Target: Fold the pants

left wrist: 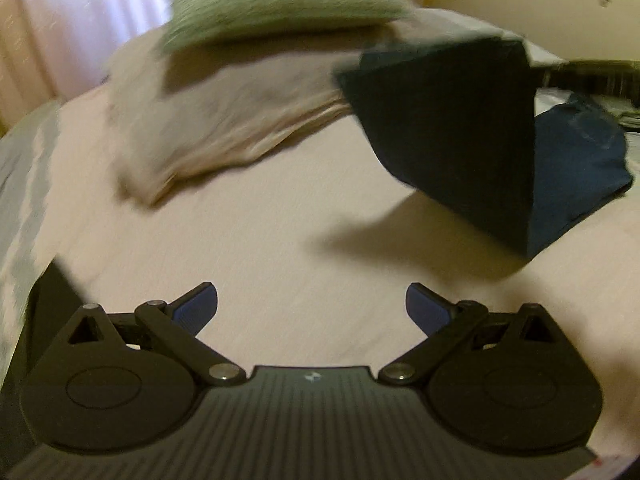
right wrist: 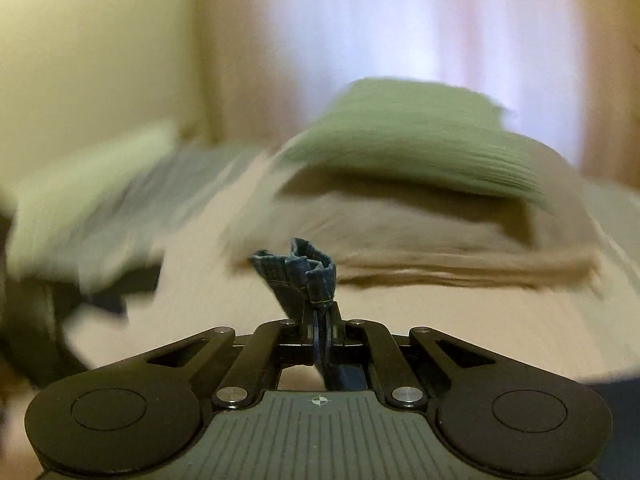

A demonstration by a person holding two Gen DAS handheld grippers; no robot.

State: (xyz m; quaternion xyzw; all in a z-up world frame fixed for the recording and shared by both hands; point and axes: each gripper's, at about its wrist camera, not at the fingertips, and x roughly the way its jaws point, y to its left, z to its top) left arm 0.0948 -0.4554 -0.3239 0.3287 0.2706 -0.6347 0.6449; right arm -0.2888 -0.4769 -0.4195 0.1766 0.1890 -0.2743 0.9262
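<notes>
Dark blue pants hang lifted above the pale bed sheet at the right of the left wrist view, with a lower part lying on the bed. My left gripper is open over bare sheet, well left of and below the pants, with nothing between its blue pads. In the right wrist view my right gripper is shut on a bunched edge of the blue pants, which sticks up from between the fingers. Both views are motion-blurred.
A green pillow rests on a folded beige blanket at the far side of the bed, also seen as pillow and blanket. Curtains hang behind. Other cloths lie at the left.
</notes>
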